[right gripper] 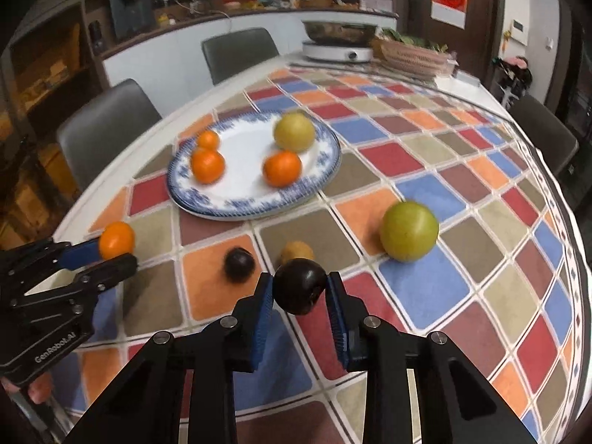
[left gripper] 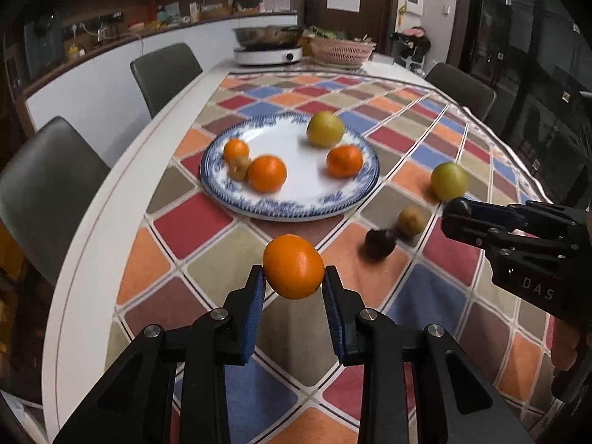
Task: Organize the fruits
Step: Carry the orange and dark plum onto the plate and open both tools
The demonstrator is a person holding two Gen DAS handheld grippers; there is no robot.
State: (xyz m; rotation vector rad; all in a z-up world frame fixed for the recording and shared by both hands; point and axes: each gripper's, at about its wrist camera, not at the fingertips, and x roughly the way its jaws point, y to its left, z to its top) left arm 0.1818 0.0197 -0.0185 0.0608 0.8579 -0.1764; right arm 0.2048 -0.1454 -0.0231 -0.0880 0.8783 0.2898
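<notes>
My left gripper [left gripper: 294, 277] is shut on an orange [left gripper: 293, 266] and holds it above the tablecloth, short of the blue-rimmed white plate [left gripper: 333, 199]. The plate holds three oranges, a yellow-green apple [left gripper: 325, 128] and a small brown fruit [left gripper: 238, 167]. My right gripper [right gripper: 299, 290] is shut on a dark plum [right gripper: 299, 285]. On the cloth lie a second dark plum [right gripper: 238, 263], a small brown fruit [right gripper: 296, 251] and a green apple [right gripper: 409, 230]. The left gripper with its orange also shows in the right wrist view [right gripper: 116, 240].
A checkered cloth [left gripper: 207, 222] covers the white table. An induction cooker with a metal pan [left gripper: 268, 42] and a woven basket [left gripper: 342, 50] stand at the far end. Grey chairs [left gripper: 164, 72] line the left side; another stands at the far right.
</notes>
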